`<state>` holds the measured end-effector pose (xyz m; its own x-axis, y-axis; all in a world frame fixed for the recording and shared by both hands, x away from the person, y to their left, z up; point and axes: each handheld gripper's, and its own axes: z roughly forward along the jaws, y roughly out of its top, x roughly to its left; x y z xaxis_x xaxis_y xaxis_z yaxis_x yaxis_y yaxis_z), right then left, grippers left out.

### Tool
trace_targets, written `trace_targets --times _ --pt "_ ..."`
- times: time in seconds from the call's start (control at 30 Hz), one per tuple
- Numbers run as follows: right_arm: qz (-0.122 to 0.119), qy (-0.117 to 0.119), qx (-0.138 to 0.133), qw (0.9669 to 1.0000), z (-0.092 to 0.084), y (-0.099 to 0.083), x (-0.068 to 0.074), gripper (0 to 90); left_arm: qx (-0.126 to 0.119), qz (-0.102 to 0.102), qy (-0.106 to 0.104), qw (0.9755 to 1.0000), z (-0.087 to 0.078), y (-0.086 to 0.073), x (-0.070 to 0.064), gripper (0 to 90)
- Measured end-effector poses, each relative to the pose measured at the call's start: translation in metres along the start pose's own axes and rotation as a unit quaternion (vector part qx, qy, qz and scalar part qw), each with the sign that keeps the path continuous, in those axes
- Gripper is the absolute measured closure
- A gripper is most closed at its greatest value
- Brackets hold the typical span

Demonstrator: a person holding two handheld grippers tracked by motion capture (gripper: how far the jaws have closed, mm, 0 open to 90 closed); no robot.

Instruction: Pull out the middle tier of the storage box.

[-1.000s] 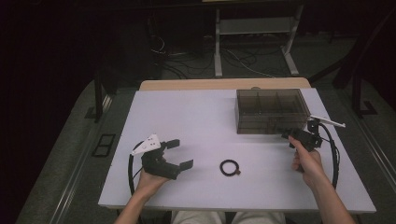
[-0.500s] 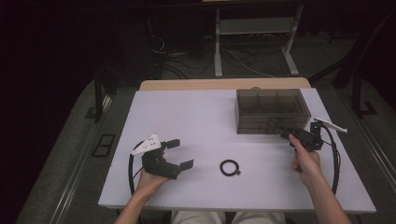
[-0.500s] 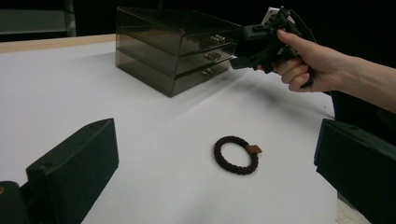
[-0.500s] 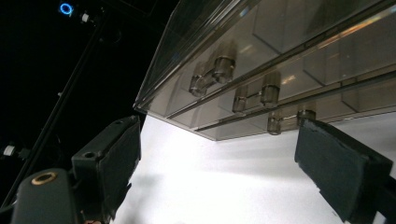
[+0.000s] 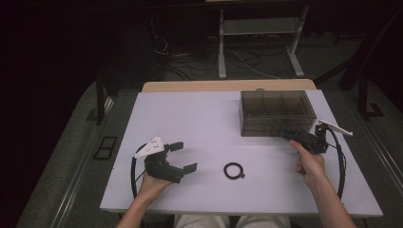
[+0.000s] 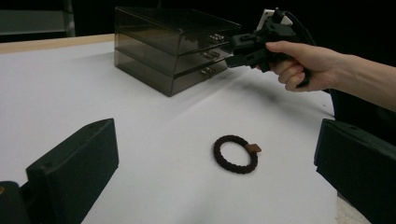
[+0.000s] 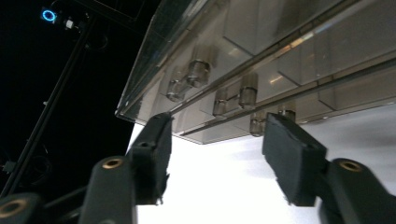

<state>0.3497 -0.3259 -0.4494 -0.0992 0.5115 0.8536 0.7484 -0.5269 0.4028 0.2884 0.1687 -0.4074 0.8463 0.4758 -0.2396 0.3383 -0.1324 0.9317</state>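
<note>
Right gripper [image 7: 215, 154] at the drawer box [image 5: 275, 111], jaws half-open, just closing toward a knob [image 7: 247, 95]; nothing gripped. Next: pinch, pull.

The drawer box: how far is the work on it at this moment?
Nothing looks done yet: the drawer box has all drawers closed, and the hair tie lies loose on the table. In hand: the right tool, jaws just closing, is at the drawer knobs, not yet gripping. Left: opening a drawer.
</note>
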Motion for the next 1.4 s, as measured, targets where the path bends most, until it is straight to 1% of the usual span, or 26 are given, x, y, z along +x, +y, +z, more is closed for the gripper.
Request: trace_targets --times 0.03,0.07,0.1,0.13,0.3,0.53,0.7,0.77,1.0,1.07,1.23,1.27,1.4 --pt "-0.001 -0.003 -0.002 1.0 0.001 0.0 -0.001 44.6 0.0 0.0 0.0 1.0 0.0 0.0 0.0 0.0" --pt "0.005 -0.006 -0.002 1.0 0.001 0.0 -0.001 45.8 0.0 0.0 -0.001 1.0 0.0 0.0 0.0 0.0" --pt "0.004 -0.007 -0.005 1.0 0.002 0.0 -0.003 46.7 0.001 0.001 -0.001 1.0 0.0 0.0 0.0 0.0" --pt "0.012 -0.011 -0.002 0.9999 0.001 0.0 -0.003 47.7 0.001 0.0 -0.001 1.0 0.0 0.0 0.0 0.0" --pt "0.036 -0.016 -0.011 0.9992 0.004 0.0 -0.004 51.8 0.001 0.0 0.0 1.0 0.0 0.0 0.0 0.0" --pt "0.061 -0.017 -0.018 0.9978 0.007 -0.002 -0.003 56.4 0.001 0.001 0.0 1.0 0.0 0.0 0.0 0.0" --pt "0.079 -0.012 -0.03 0.9963 0.01 -0.005 -0.001 59.7 0.0 0.001 0.001 1.0 0.0 0.0 0.0 0.0" --pt "0.099 -0.002 -0.041 0.9942 0.011 -0.008 -0.003 60.6 0.001 0.002 0.001 1.0 0.0 0.0 0.0 0.0" --pt "0.112 -0.006 -0.058 0.992 0.012 -0.013 -0.007 61.9 0.001 0.002 0.0 1.0 -0.001 0.0 0.0 0.0" --pt "0.123 0.0 -0.071 0.9899 0.011 -0.013 -0.007 63.6 0.002 0.002 0.001 1.0 0.0 0.0 0.0 0.0" --pt "0.139 -0.006 -0.086 0.9865 0.01 -0.014 -0.008 66.1 0.003 0.005 0.0 1.0 0.0 0.0 0.0 0.0" --pt "0.147 -0.006 -0.088 0.9852 0.01 -0.014 -0.008 66.1 0.002 0.004 0.0 1.0 0.0 0.0 0.0 0.0" --pt "0.152 -0.005 -0.095 0.9838 0.011 -0.015 -0.01 68.1 0.002 0.004 0.0 1.0 0.0 0.0 0.0 0.0"
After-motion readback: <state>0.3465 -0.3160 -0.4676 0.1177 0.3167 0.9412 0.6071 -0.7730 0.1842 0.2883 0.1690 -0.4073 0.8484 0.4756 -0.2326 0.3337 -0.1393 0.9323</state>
